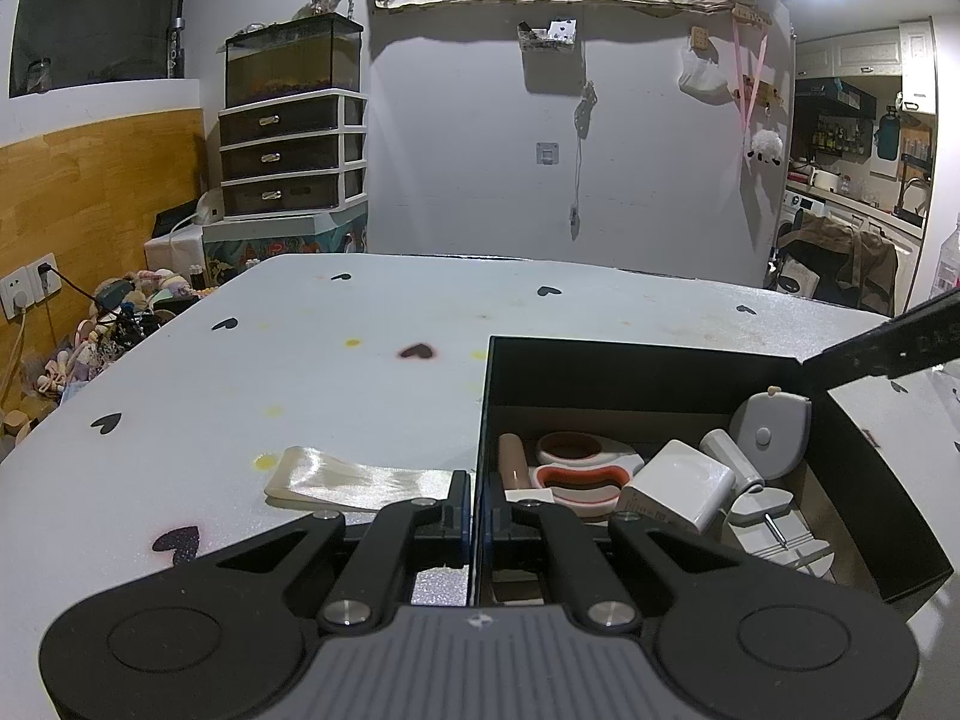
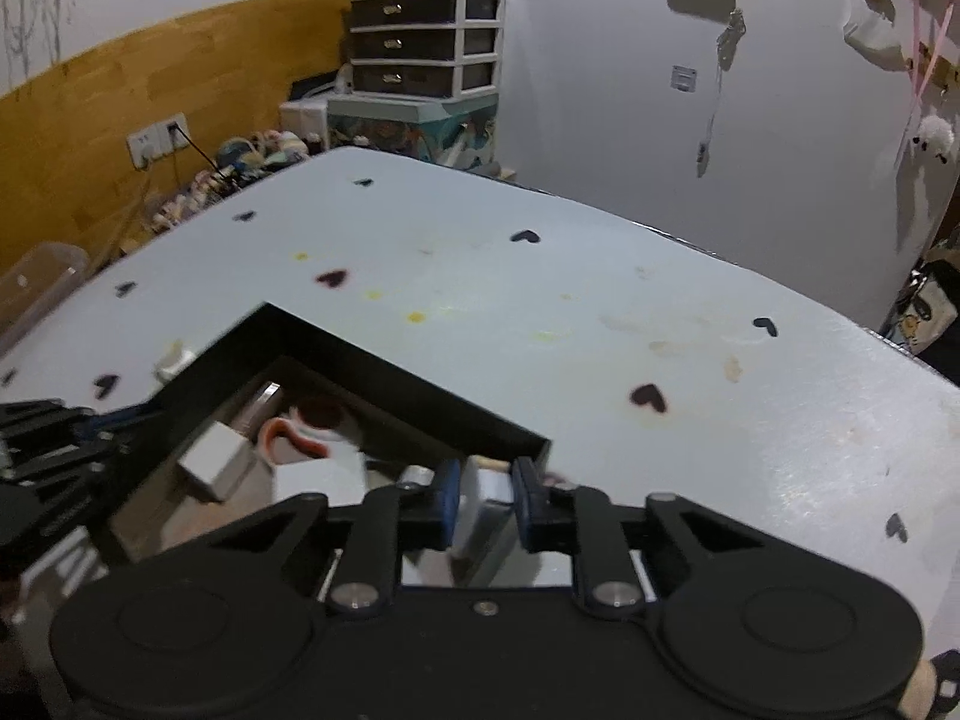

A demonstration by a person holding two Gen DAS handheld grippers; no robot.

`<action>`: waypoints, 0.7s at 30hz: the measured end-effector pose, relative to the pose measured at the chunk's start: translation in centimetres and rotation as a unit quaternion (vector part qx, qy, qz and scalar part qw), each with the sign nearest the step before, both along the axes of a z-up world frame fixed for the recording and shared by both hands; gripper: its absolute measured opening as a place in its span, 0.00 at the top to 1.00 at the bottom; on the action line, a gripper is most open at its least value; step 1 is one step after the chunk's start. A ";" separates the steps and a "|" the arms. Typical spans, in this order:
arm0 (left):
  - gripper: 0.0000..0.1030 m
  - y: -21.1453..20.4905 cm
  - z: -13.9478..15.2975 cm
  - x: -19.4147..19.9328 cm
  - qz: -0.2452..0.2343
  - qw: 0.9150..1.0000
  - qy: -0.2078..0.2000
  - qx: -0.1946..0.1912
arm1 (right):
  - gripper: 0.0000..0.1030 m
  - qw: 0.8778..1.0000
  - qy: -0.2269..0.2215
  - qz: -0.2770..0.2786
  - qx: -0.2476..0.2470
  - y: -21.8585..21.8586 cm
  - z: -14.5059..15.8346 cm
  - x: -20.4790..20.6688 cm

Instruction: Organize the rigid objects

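Observation:
An open black box (image 1: 660,372) sits on the white table. My left gripper (image 1: 478,510) is shut on its left wall. Inside lie a white charger block (image 1: 678,483), a red-and-white piece (image 1: 576,468), a pinkish cylinder (image 1: 513,459), a grey tool (image 1: 774,516) and a grey tape measure (image 1: 771,435) leaning on the right wall. In the right wrist view my right gripper (image 2: 486,504) hovers over the box's near-right corner. Its blue pads are closed on a grey-white object (image 2: 483,495) with a beige tab, apparently the tape measure.
A cream ribbon (image 1: 354,480) lies on the table just left of the box. The table (image 2: 600,312) has dark heart stickers and yellow stains. A dark bar (image 1: 888,354) juts in over the box's right wall. Drawers (image 1: 294,153) and floor clutter stand beyond the far-left edge.

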State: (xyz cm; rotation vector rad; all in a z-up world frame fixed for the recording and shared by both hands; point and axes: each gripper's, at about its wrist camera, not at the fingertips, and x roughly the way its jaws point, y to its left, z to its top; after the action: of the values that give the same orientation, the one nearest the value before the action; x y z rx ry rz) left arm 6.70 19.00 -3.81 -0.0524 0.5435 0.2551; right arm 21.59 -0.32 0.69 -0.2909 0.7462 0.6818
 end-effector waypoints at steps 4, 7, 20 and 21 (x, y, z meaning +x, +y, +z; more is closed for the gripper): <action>0.97 0.0 -0.2 0.2 0.000 1.000 0.001 -0.002 | 0.87 0.999 -0.014 -0.002 -0.036 0.7 -0.9 0.6; 0.97 0.0 -0.4 0.3 0.000 1.000 0.002 -0.005 | 0.87 0.998 -0.028 0.009 -0.064 1.3 -1.4 0.5; 0.97 0.1 -0.7 0.6 -0.001 1.000 0.005 -0.010 | 0.82 0.995 -0.021 0.042 -0.091 1.2 -1.3 -1.1; 0.97 0.1 -0.7 0.5 -0.001 1.000 0.005 -0.011 | 0.81 0.996 -0.016 0.040 -0.084 0.9 -1.1 -1.1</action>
State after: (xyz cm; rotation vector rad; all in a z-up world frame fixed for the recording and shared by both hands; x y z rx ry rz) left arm 7.24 19.14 -4.51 -0.0711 0.5562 0.2482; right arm 20.53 0.59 -0.44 -0.4868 0.7646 0.6904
